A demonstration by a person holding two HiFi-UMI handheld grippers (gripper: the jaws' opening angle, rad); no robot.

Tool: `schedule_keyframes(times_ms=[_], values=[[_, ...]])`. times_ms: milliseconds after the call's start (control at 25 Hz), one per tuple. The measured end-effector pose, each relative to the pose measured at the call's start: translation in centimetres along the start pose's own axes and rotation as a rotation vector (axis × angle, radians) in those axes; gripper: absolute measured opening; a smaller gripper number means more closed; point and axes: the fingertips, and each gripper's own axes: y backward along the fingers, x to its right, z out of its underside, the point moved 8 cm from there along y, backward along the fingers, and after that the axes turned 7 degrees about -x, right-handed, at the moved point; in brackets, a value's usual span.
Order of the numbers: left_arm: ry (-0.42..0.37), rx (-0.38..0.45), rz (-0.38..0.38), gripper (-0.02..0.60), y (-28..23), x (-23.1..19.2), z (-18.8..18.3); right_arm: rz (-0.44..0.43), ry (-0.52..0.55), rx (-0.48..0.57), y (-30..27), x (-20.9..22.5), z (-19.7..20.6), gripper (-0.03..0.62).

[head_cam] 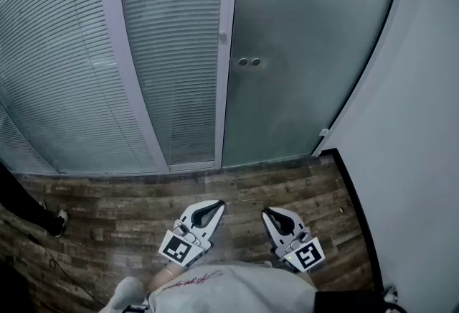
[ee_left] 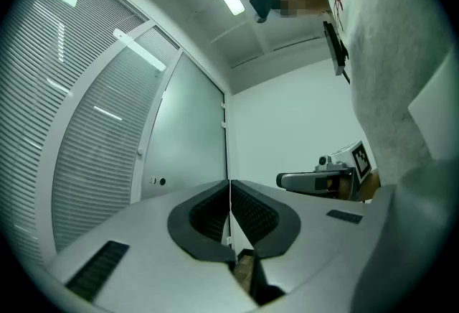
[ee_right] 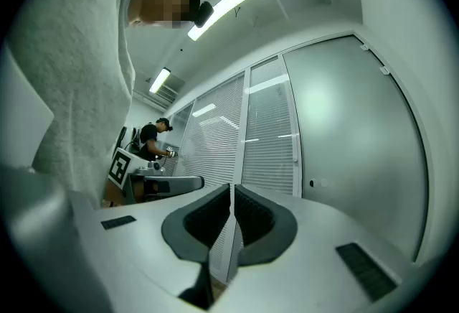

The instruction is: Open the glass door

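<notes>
The frosted grey glass door (head_cam: pixel 308 53) looks shut ahead in the head view. It is well apart from my left gripper (head_cam: pixel 214 205) and right gripper (head_cam: pixel 267 212), which I hold low by my body, probably because no reach has begun. The left gripper view shows jaws clenched on nothing. The right gripper view shows the same.

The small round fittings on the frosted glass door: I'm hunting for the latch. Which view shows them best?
The head view: the small round fittings sit side by side, face-on, near the frosted glass door's left edge. The left gripper view shows them tiny and oblique; the right gripper view, one dark dot beside a faint one.
</notes>
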Motion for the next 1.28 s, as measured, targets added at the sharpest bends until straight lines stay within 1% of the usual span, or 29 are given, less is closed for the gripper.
schedule_keyframes(times_ms=[120,280,400,520,600,680,800,920,1040,1280], values=[[0.007,0.001,-0.001,0.018,0.2,-0.2,0.1,0.024,0.045,-0.029,0.3,0.5,0.7,0.031],[0.020,-0.005,0.005,0.018,0.4,0.0,0.4,0.044,0.056,-0.037,0.6,0.2,1.0,0.031],[0.021,-0.014,0.012,0.018,0.4,0.2,0.5,0.060,0.042,-0.068,1.0,0.1,1.7,0.031],[0.017,-0.017,0.001,0.018,0.4,0.0,0.4,0.083,0.027,-0.097,0.8,0.7,2.0,0.031],[0.018,-0.015,-0.010,0.018,0.4,-0.4,0.5,0.092,0.019,-0.082,0.2,1.1,1.8,0.031],[0.020,-0.014,-0.018,0.018,0.0,-0.9,0.8,0.098,0.002,-0.045,-0.5,1.7,1.6,0.032],[0.015,-0.009,-0.021,0.018,-1.2,-1.9,1.1,0.125,-0.024,-0.031,-1.0,3.3,2.2,0.032],[0.004,-0.009,-0.019,0.018,-2.5,-3.0,0.6,0.130,-0.073,0.026,-1.7,5.1,1.6,0.032],[-0.008,-0.012,-0.021,0.018,-4.3,-4.5,0.3,0.176,-0.047,0.071,-3.0,7.5,1.1,0.032],[-0.021,-0.013,-0.039,0.018,-9.0,-8.5,0.0,0.178,-0.027,0.075,-6.9,13.2,1.4,0.032]])
